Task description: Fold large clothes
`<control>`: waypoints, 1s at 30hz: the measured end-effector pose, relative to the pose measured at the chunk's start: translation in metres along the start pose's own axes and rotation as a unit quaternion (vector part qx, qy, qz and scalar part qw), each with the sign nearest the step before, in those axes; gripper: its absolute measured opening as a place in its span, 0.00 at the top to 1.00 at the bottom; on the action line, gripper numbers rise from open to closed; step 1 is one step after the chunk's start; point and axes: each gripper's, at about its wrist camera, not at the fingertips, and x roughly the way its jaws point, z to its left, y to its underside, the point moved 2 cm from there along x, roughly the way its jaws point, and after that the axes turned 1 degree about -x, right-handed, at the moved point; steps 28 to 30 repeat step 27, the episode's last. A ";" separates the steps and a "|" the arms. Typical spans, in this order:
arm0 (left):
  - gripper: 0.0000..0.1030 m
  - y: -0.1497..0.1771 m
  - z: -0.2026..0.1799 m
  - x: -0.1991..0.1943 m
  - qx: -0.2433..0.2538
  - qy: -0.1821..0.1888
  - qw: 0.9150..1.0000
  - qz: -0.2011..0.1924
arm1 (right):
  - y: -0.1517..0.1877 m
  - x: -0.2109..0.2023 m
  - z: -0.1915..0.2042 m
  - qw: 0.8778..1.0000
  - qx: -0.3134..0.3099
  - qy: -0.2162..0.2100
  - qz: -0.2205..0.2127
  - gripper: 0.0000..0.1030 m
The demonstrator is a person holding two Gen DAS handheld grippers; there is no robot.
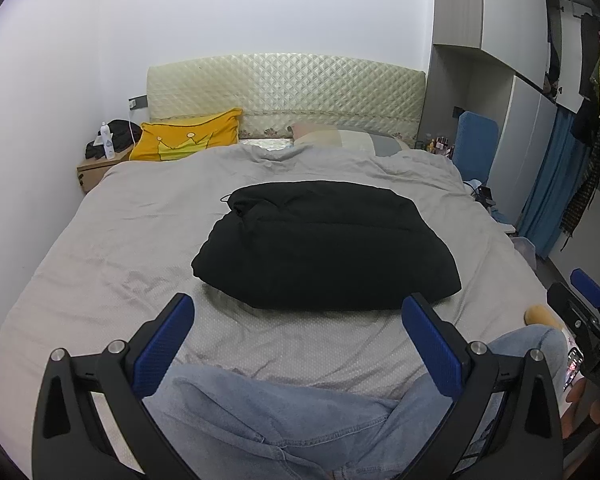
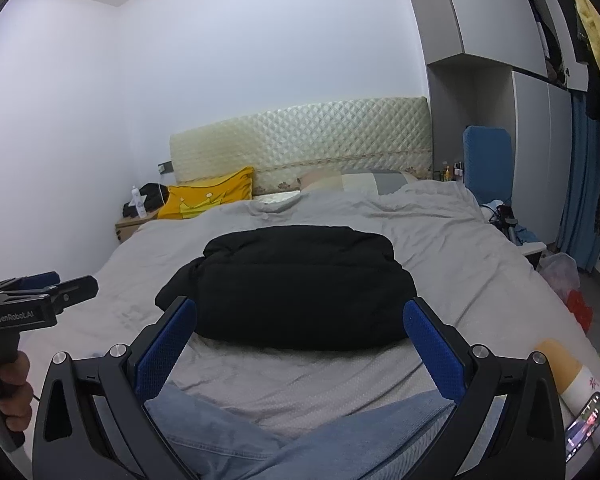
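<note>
Black padded jacket (image 1: 324,244) bundled compactly on bed (image 1: 100,264), ahead of both tools. Left tool (image 1: 298,344), right tool (image 2: 300,346) spread wide, empty. Risk: puffy filling springing folds apart; slippery bulk escaping any pinch.

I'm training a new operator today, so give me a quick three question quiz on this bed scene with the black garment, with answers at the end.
1. True or false: the left gripper is clamped on the black garment.
2. Multiple choice: where does the black garment lie? A) hanging off the headboard B) folded into a bundle in the middle of the grey bed cover C) on the bedside table
3. Fill in: the pillow near the headboard with a crown design is ____ in colour.

Key
1. False. Its jaws stand wide apart, short of the garment, and the right gripper is open too.
2. B
3. Yellow
</note>
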 end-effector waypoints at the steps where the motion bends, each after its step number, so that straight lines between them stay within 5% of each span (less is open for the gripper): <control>1: 0.00 0.001 0.000 -0.001 -0.001 0.002 1.000 0.000 | 0.000 0.000 0.001 1.000 -0.002 0.001 0.000 0.00; 30: 0.00 0.002 -0.001 0.007 -0.001 0.012 1.000 0.009 | 0.000 0.000 -0.003 1.000 -0.002 0.006 -0.004 0.00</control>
